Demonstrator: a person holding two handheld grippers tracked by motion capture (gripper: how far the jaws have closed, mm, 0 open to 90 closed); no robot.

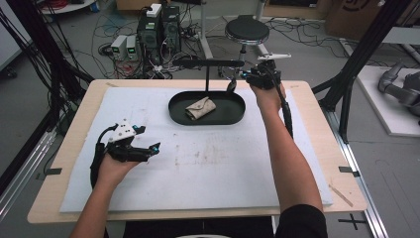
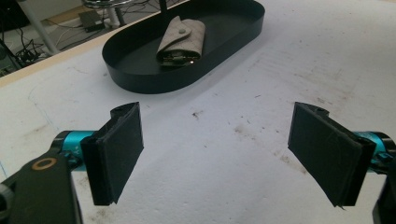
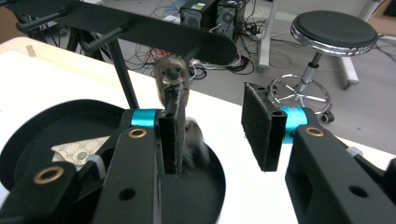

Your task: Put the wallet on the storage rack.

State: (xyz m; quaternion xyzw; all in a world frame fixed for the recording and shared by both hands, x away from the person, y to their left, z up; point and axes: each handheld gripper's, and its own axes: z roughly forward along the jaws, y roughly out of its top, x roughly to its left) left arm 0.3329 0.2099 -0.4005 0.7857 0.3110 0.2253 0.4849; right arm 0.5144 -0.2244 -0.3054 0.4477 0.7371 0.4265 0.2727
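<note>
Wide white-topped bench [image 1: 198, 173] carrying, toward its far middle, a black oval tray [image 1: 233, 111] with a folded beige pouch [image 1: 200, 107] lying inside and a thin post rising to a black crossbar [image 1: 210, 63]. Left gripper [image 1: 148, 148] low over the bare bench well short of the tray, jaws wide apart with nothing between them, as seen plainly in the left gripper view [image 2: 217, 149]. Right gripper [image 1: 247, 75] up at the crossbar's right end, jaws parted in the right gripper view [image 3: 219, 130], with a small blurred ring-like thing [image 3: 171, 80] hanging from a peg beside the left jaw; touching or not, hard to tell.
</note>
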